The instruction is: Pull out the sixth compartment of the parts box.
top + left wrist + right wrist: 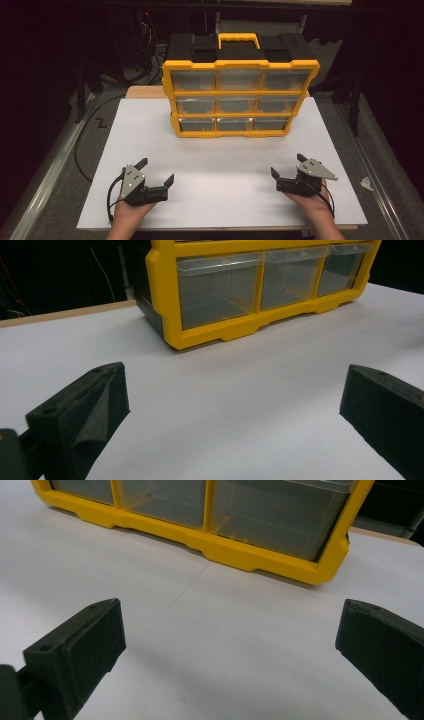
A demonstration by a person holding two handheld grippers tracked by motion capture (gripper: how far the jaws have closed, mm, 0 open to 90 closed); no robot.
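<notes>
Right now I have both claws resting low on the white bench (210, 165), one near each front corner, with nothing between their jaws. My left claw (156, 171) is released, its two black jaws spread wide apart over the bare white surface, and the hand (127, 210) that carries it comes in from the bottom edge of the high view. My right claw (286, 166) is released as well, jaws standing wide apart, with the grey three-cornered plate on top of it tilted outward. The yellow drawer box (240, 97) stands upright toward the back of the bench, well apart from both claws and roughly centred between them. It has a yellow frame (170, 95) around three rows of three clear drawers, a black body behind, and a yellow handle (239, 38) on top. In the left gripper view I look across the white sheet toward the box's bottom row, with its lower left corner nearest and the clear drawers (220, 287) seeming empty as far as I can tell. In the right gripper view I see the box's lower right corner (330, 565) and the bottom drawers (280, 515) from a low angle, again with open bench between the jaws and the box. A strip of bare wood (142, 91) shows at the back left edge beyond the white sheet
</notes>
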